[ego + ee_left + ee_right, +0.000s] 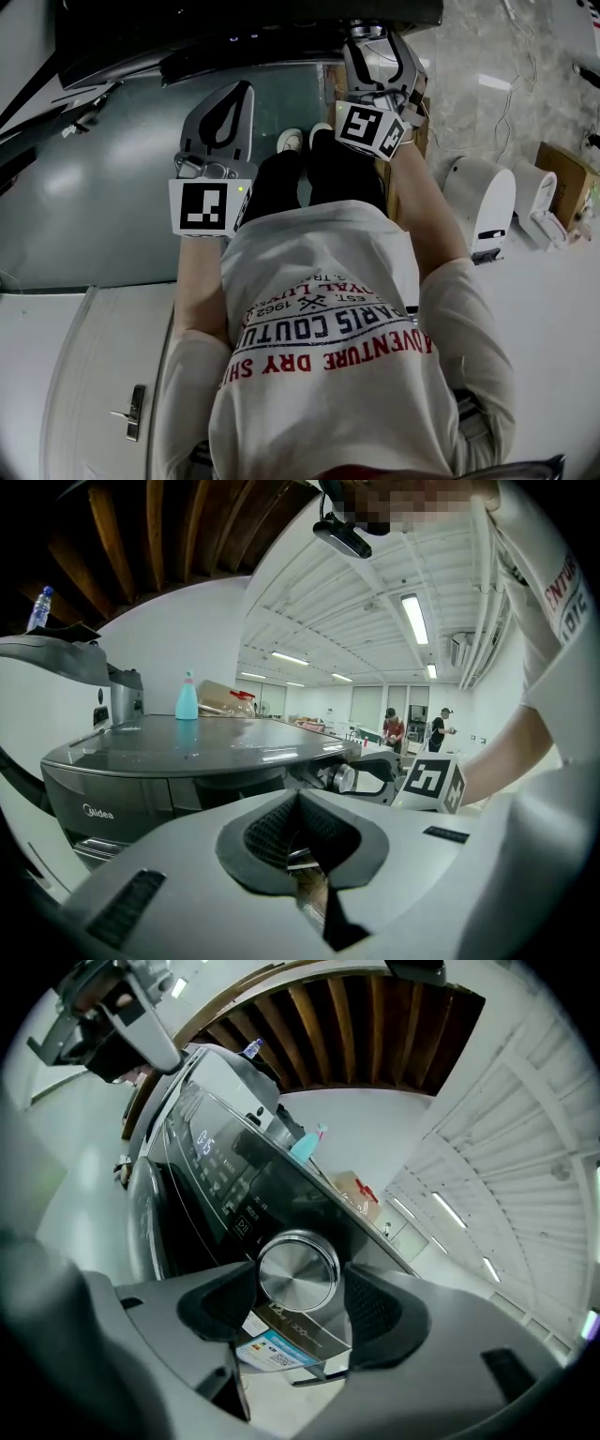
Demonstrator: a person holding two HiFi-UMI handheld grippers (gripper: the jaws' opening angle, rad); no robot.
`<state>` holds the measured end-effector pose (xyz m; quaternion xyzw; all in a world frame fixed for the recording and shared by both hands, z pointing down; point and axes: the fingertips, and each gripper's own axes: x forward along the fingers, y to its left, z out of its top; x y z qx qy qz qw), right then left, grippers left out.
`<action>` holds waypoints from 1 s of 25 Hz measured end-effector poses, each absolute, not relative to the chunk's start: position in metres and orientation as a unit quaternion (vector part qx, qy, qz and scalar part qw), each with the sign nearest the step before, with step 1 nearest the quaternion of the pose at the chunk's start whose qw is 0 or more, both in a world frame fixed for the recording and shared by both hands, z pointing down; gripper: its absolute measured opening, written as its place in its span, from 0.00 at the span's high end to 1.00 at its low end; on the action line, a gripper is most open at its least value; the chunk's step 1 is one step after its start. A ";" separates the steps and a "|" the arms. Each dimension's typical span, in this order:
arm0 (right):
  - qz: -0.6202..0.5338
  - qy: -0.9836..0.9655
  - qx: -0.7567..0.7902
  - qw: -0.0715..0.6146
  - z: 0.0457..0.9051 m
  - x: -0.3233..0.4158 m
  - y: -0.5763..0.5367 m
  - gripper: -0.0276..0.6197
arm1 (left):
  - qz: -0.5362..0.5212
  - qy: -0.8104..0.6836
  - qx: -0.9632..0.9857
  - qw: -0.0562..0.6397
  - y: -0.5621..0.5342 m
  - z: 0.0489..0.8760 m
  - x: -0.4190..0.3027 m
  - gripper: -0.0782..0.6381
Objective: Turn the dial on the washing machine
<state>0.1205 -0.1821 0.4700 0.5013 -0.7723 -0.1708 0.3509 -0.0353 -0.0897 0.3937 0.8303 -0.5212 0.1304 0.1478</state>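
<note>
Here, we see the round, brushed-metal dial (298,1271) on the sloping control panel of the dark grey washing machine (211,1180), sitting squarely between the jaws of the right gripper (300,1305). Those jaws stand wide apart. Their ribbed black pads (375,1307) flank the dial's shiny rim, with a slim gap on its right side; on the left we cannot tell whether pad and rim touch. The left gripper (225,117) hangs over the machine's glossy lid, well apart from the dial, its jaws closed together on nothing. From the head view the dial is hidden behind the right gripper. The panel's lit symbols are too small to read. A coloured paper label (272,1349) sits just below the dial, partly cut off by the jaws. A pale blue plastic bottle (187,697) stands upright on the lid.
</note>
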 end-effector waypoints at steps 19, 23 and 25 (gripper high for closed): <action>0.060 -0.816 0.520 0.246 0.466 0.123 -0.185 0.52 | 0.134 -0.525 0.831 0.127 -0.090 0.397 -0.039 0.87; 0.053 -0.817 0.520 0.244 0.467 0.126 -0.186 0.52 | 0.136 -0.524 0.831 0.130 -0.089 0.397 -0.037 0.87; 0.033 -0.815 0.519 0.254 0.465 0.123 -0.184 0.49 | 0.136 -0.525 0.829 0.137 -0.088 0.397 -0.036 0.87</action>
